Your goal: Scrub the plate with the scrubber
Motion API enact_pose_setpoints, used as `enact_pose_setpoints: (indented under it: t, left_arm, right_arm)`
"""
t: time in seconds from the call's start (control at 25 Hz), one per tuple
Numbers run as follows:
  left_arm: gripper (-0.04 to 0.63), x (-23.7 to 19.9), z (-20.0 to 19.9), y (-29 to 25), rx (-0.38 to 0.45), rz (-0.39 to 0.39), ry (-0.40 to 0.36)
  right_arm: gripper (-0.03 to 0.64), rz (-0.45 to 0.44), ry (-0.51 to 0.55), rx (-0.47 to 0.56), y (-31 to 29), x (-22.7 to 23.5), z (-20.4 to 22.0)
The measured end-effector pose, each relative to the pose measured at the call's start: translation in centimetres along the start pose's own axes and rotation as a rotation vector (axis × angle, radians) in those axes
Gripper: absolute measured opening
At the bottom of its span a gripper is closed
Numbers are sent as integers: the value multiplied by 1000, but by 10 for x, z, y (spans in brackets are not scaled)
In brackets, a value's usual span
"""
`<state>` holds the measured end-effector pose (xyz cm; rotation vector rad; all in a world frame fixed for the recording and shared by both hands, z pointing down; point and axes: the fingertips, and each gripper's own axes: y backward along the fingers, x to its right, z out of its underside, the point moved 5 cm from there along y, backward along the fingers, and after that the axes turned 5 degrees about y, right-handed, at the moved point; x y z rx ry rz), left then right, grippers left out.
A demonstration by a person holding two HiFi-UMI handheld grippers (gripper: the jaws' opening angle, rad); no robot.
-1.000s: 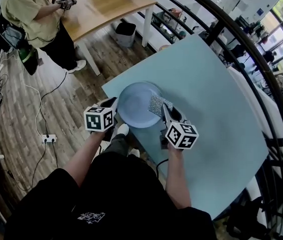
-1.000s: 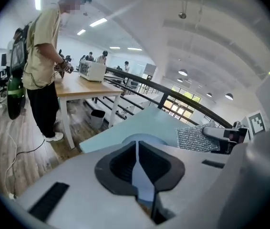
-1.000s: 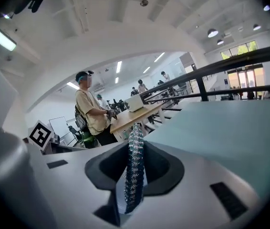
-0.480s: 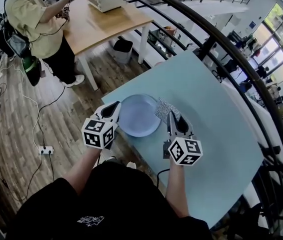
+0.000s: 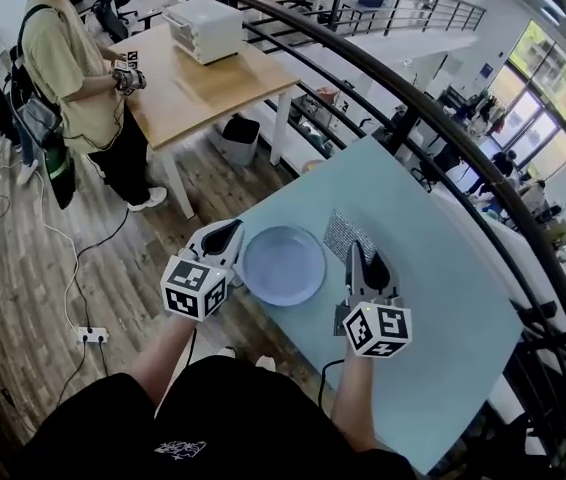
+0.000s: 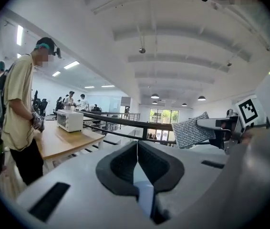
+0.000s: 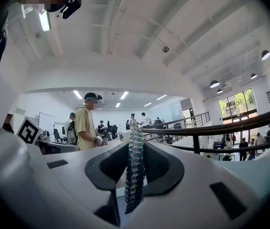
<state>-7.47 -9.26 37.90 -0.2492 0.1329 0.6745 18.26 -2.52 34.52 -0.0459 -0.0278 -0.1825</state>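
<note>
A pale blue plate lies on the light blue table, close to its near left edge. My left gripper sits at the plate's left rim and is shut on it. A pale blue sliver shows between its pads in the left gripper view. My right gripper is shut on a silvery mesh scrubber, held just right of the plate. The scrubber is seen edge-on between that gripper's jaws. In the left gripper view the scrubber hangs in the air off to the right.
A curved black railing runs along the table's far side. Left of it stands a wooden table with a white appliance. A person in a yellow shirt is beside it. A bin, cables and a power strip lie on the floor.
The scrubber has come off the plate's right part and now sits beside its rim. The left jaws have closed on the plate's left rim. The head view has swung.
</note>
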Motion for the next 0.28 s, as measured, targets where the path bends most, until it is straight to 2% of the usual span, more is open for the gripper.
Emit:
enact_pose_setpoints:
  t: [0.28]
  left_arm:
    - [12, 3, -29, 34, 60, 19, -43]
  right_arm:
    - [83, 30, 30, 15, 25, -17, -24]
